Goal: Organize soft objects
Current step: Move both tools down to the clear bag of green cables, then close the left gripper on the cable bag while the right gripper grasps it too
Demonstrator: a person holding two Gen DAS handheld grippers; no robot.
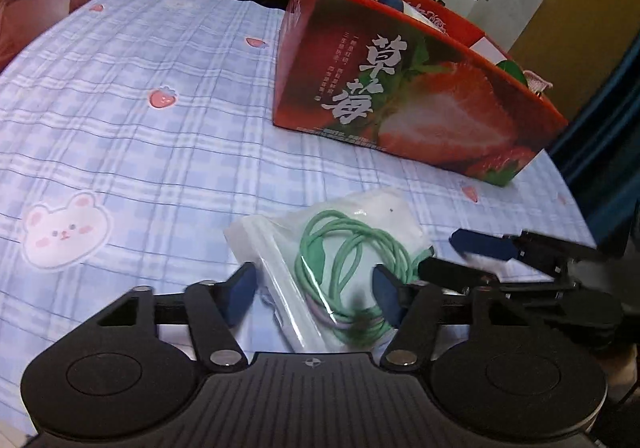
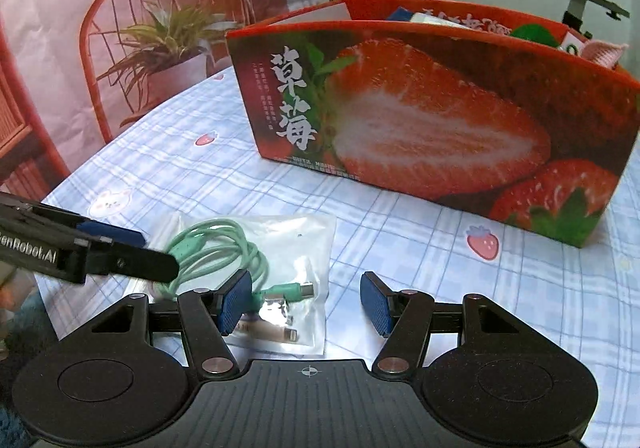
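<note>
Left gripper: my jaws apart, straddling the clear plastic bag of coiled green cable.
Right gripper: apart, empty.
Risk: slippery film may slide free.

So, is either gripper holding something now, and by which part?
Nothing is held. The left gripper straddles the clear plastic bag with the green cable, pads not pressing; the right gripper is empty.

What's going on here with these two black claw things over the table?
A person is tidying up with two hand-held grippers. The left gripper sits low over a clear plastic bag holding a coiled green cable; its jaws straddle the bag without visibly pinching it. The right gripper hovers open at the bag's right edge. Behind stands an open strawberry box already holding a few things, on the checked tablecloth.
</note>
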